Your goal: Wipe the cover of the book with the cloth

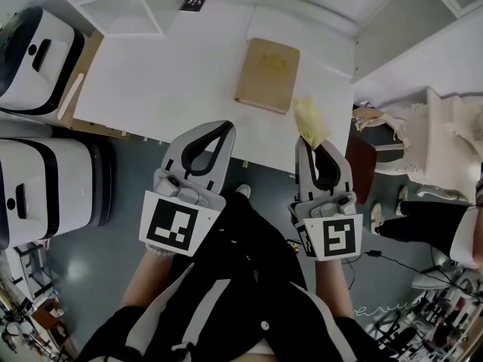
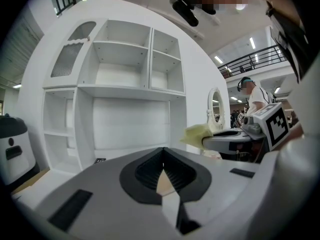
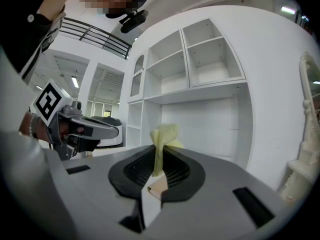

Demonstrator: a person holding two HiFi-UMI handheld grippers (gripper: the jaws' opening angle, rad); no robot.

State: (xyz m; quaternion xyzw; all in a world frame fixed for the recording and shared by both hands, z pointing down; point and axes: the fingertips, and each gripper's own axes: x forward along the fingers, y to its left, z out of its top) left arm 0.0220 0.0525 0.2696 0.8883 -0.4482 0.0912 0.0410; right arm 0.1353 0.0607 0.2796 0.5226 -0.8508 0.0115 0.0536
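Observation:
A tan book (image 1: pixel 267 74) lies flat on the white table (image 1: pixel 166 81), near its front right part. My right gripper (image 1: pixel 312 143) is shut on a pale yellow cloth (image 1: pixel 310 120), which sticks out past its tips just right of the book's near corner. In the right gripper view the cloth (image 3: pixel 163 144) stands up between the closed jaws. My left gripper (image 1: pixel 221 129) hangs at the table's front edge, left of the book, shut and empty. From the left gripper view the cloth (image 2: pixel 196 134) and the right gripper (image 2: pixel 235 135) show at the right.
White shelving (image 2: pixel 125 84) rises behind the table. Two white appliances (image 1: pixel 38 59) (image 1: pixel 49 187) stand at the left. A white carved stand (image 1: pixel 434 138) and a person's legs (image 1: pixel 423 221) are at the right. A marker tag (image 1: pixel 193 2) lies at the table's back.

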